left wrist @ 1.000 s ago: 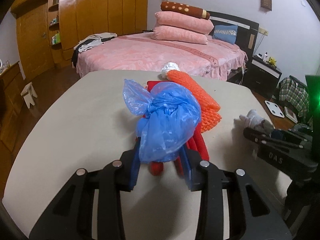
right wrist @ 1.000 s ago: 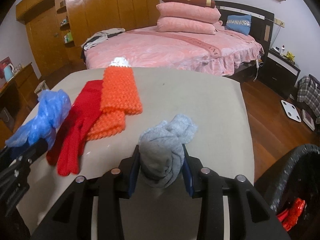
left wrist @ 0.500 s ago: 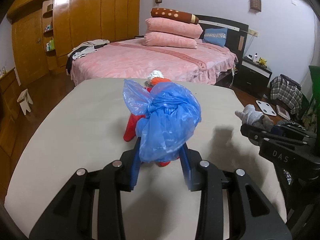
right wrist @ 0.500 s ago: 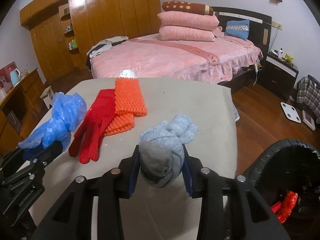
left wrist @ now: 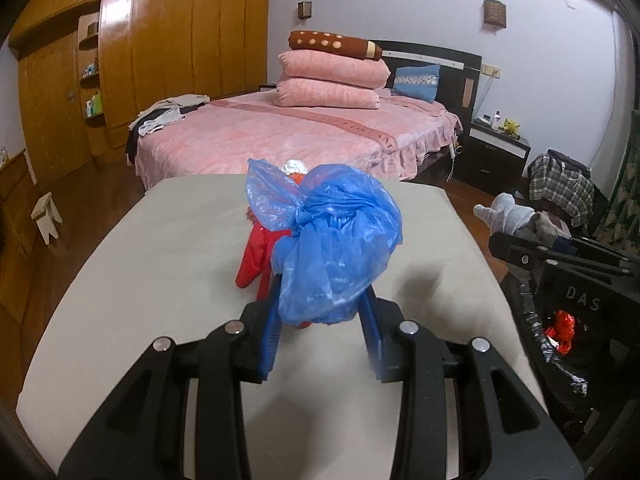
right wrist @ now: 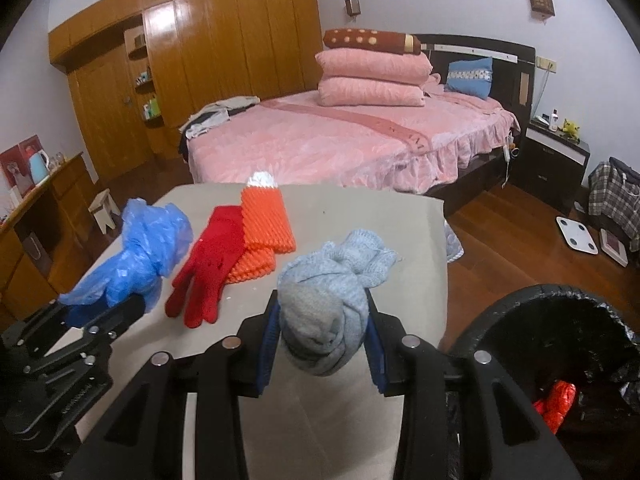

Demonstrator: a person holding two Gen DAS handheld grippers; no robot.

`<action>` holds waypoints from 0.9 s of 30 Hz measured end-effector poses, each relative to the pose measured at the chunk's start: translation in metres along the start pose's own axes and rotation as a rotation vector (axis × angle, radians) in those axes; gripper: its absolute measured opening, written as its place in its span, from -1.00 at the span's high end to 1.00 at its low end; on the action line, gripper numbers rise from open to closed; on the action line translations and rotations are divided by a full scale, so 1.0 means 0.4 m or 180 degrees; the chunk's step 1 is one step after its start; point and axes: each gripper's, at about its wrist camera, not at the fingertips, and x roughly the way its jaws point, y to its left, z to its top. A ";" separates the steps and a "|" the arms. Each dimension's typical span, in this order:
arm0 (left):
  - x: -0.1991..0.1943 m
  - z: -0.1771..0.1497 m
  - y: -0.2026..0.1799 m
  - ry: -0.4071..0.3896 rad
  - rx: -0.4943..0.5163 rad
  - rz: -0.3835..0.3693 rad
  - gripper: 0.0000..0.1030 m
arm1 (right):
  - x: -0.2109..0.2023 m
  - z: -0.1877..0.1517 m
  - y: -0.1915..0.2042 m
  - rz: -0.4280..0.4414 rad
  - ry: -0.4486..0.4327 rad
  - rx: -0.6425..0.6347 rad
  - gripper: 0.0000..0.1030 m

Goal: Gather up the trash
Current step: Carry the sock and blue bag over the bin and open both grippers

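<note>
Trash in both claws, above the table

Left gripper [left wrist: 320,320]: jaws clamped on a knotted blue plastic bag [left wrist: 332,248], which bulges up and forward from between the blue pads, held clear above the beige table [left wrist: 160,264]. In the right wrist view the same bag [right wrist: 140,256] shows at the left, over the table's left edge.

Right gripper [right wrist: 322,340]: jaws closed on a balled grey knit sock [right wrist: 328,308], its bulk between the pads and its loose end trailing forward to the right. It hangs above the table's near right part, just beside a black-lined trash bin [right wrist: 560,320].

Bin contents: red crumpled piece [right wrist: 556,404] at the bottom.

On table: red glove [right wrist: 208,264], fingers toward the camera; orange textured cloth [right wrist: 264,228] touching its right side; small white item [right wrist: 260,179] at the cloth's far end.
</note>
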 end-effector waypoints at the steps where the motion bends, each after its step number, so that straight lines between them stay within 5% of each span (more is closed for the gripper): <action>1: -0.004 0.001 -0.003 -0.0005 0.0004 -0.0004 0.33 | -0.007 0.001 0.002 0.0013 -0.0016 0.0002 0.26; 15: -0.068 0.000 -0.079 -0.0095 0.0169 -0.0190 0.33 | -0.164 -0.018 -0.064 -0.0048 -0.0264 0.0022 0.26; 27: -0.070 -0.016 -0.255 -0.0065 0.0464 -0.0632 0.33 | -0.256 -0.066 -0.208 -0.0464 -0.0331 0.0226 0.26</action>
